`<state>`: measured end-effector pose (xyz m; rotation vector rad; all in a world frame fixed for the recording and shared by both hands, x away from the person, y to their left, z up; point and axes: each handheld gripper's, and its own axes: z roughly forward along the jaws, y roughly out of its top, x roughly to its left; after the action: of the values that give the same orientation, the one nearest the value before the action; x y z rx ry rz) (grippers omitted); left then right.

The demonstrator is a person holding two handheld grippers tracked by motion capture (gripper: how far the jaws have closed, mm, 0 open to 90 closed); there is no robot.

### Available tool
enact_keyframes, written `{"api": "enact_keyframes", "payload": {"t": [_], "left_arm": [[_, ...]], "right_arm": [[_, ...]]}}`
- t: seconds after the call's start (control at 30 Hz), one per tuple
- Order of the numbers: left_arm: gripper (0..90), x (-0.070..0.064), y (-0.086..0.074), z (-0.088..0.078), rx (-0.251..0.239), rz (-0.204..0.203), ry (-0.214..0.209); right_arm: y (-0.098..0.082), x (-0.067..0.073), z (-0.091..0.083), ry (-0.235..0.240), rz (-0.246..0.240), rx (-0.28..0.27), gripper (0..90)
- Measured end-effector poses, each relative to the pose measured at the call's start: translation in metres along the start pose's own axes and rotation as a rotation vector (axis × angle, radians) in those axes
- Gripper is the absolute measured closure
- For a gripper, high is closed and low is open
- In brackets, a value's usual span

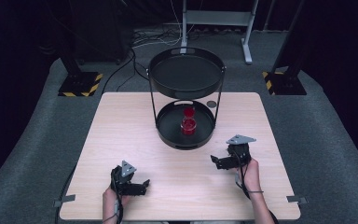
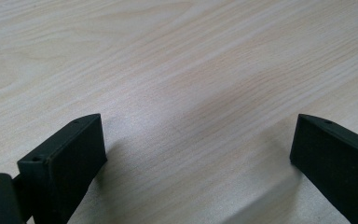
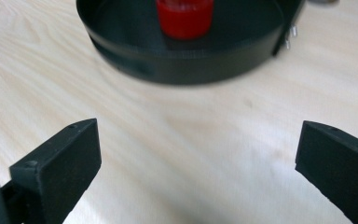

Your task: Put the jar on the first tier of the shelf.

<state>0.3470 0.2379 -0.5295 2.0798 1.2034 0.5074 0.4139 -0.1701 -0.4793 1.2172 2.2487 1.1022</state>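
Both grippers, left (image 1: 142, 185) and right (image 1: 216, 161), sat wide open and empty; reaching the red cup (image 1: 189, 126) in the tray (image 1: 168, 135) seemed next.

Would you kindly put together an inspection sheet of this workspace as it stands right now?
Surface: light wooden table, bare apart from the stand.
Job's things: black two-tier tray stand; two red cups on the lower tray; upper tray holds nothing seen.
Clutter: small round grey disc beside the stand.
Grippers: left gripper open over bare wood; right gripper open, facing the lower tray.
Cables: one trails from each gripper; more lie on the floor behind.
Surroundings: grey carpet, hazard-striped bases, metal frame.
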Motion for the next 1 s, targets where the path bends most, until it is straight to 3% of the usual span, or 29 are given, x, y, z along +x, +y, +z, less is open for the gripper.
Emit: {"api": "enact_keyframes", "payload": {"t": [0.23,0.47,0.57,1.0], "left_arm": [[3.1,0.000,0.000,0.000,0.000,0.001,-0.001],[3.1,0.000,0.000,0.000,-0.001,0.001,-0.001],[3.1,0.000,0.000,0.000,0.001,0.005,0.000],[3.0,-0.001,0.000,0.000,-0.004,0.013,0.009]], "right_arm": [[-0.040,-0.002,-0.006,-0.018,0.059,0.015,0.0],[-0.067,0.002,-0.007,-0.035,0.047,0.074,0.0],[-0.070,0.003,-0.009,-0.060,0.026,0.078,0.0],[-0.071,0.005,-0.009,-0.078,-0.003,0.093,0.0]]}}
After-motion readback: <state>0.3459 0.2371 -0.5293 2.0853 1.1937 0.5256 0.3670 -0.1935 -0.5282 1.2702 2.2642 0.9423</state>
